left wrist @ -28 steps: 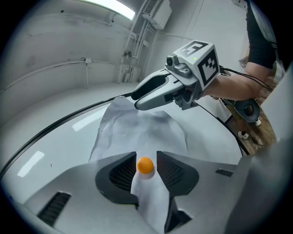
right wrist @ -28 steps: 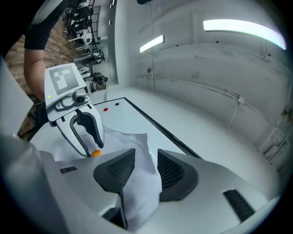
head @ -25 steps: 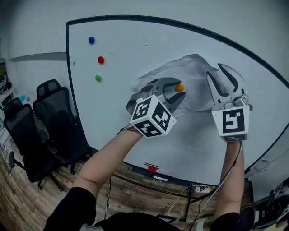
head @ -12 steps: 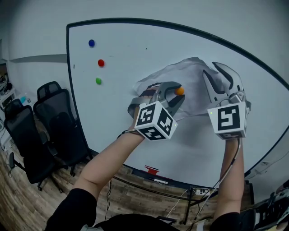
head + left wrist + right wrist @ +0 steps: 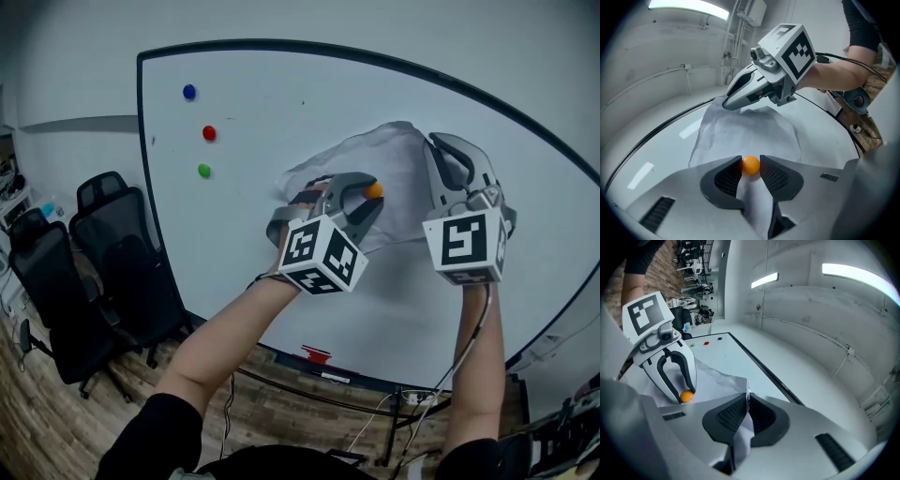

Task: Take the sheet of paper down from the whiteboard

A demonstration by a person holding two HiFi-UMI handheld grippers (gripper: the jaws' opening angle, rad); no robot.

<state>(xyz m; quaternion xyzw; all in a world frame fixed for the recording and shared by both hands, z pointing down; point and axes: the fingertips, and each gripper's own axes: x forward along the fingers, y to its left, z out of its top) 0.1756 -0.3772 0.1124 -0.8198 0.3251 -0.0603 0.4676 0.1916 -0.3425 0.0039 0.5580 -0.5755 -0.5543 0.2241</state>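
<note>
Left gripper (image 5: 750, 159) is clenched on the orange magnet (image 5: 750, 166), pads on both sides of it. The magnet sits on the lower part of the sheet of paper (image 5: 389, 164), so it looks to be what pins the sheet to the whiteboard (image 5: 281, 103). Sheet is crumpled, mid-right on the board, edges lifting off the surface; no other magnet shows on it. Further right, the right gripper (image 5: 745, 401) has its jaws closing on the sheet's upper right edge, w/ paper caught btw the pads and folding down thru the gap. Step in hand, imo: both grips are being set, one on the magnet and one on the paper, just ahead of the pull-off. Next move prob. calls for lifting the magnet straight off the board w/ the left one while the right holds the sheet so it doesn't drop, then drawing the paper away from the board. Right-side grip is only on a thin edge, so a gentle pull, not a yank, else it may tear or slip.
</note>
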